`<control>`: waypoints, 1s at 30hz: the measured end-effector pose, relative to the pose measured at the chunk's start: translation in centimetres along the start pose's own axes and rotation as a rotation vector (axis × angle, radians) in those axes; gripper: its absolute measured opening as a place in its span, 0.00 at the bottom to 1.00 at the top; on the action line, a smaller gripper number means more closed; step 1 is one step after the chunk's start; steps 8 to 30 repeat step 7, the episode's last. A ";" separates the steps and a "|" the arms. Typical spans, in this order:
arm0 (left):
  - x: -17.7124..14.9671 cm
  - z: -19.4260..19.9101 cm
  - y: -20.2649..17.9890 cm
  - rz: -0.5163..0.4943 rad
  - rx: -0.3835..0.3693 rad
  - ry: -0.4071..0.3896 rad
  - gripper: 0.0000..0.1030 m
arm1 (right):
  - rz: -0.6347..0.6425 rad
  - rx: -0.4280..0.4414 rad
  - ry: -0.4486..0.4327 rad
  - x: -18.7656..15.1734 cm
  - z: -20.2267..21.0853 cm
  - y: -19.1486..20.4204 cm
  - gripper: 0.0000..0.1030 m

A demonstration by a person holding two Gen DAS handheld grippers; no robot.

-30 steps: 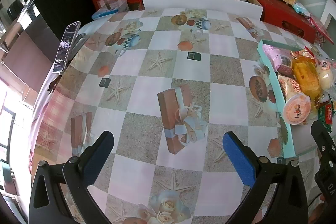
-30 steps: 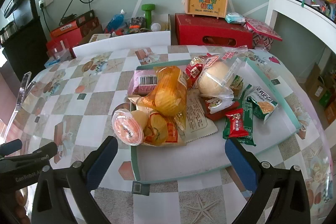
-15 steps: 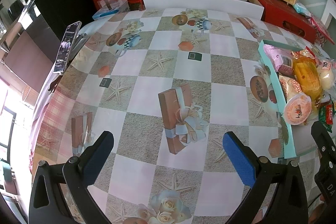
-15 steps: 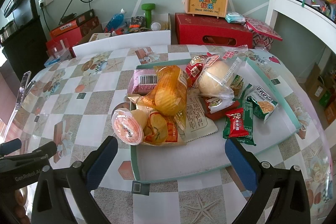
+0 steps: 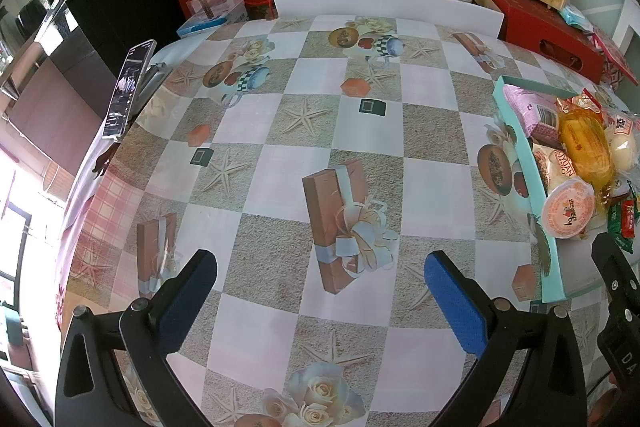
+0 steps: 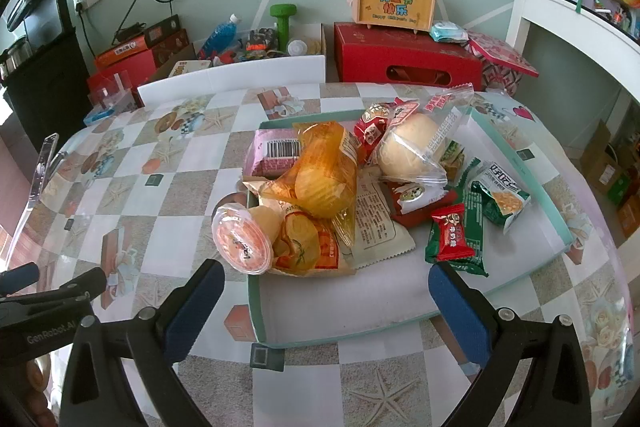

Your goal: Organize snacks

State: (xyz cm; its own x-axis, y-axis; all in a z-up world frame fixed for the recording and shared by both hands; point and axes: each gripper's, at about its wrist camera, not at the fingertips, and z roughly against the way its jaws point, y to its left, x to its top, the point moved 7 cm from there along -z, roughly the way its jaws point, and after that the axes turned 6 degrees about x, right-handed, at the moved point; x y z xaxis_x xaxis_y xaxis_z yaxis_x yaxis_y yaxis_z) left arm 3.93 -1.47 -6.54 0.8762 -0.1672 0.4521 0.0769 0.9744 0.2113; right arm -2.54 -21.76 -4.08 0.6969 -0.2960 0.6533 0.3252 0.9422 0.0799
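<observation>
Both tools wide, empty — left tool [image 5: 320,291], right tool [image 6: 326,297] | snacks piled in teal tray [image 6: 520,155] on bench | jelly cup [image 6: 242,241] overhanging rim — light, slick; grip your cup's sides.

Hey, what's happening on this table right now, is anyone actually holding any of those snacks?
Nobody is holding anything yet. A person has a gripper in each hand; the left gripper hangs open over bare tablecloth, and the right gripper hangs open at the near edge of the teal tray. The snacks sit piled in the tray: an orange chip bag, a wrapped bun, a jelly cup leaning over the tray's left rim, and a small red candy packet.
</observation>
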 end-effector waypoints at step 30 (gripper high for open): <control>-0.1 0.3 -0.5 -0.029 -0.007 -0.018 1.00 | 0.000 0.000 0.000 0.1 0.0 0.0 1.00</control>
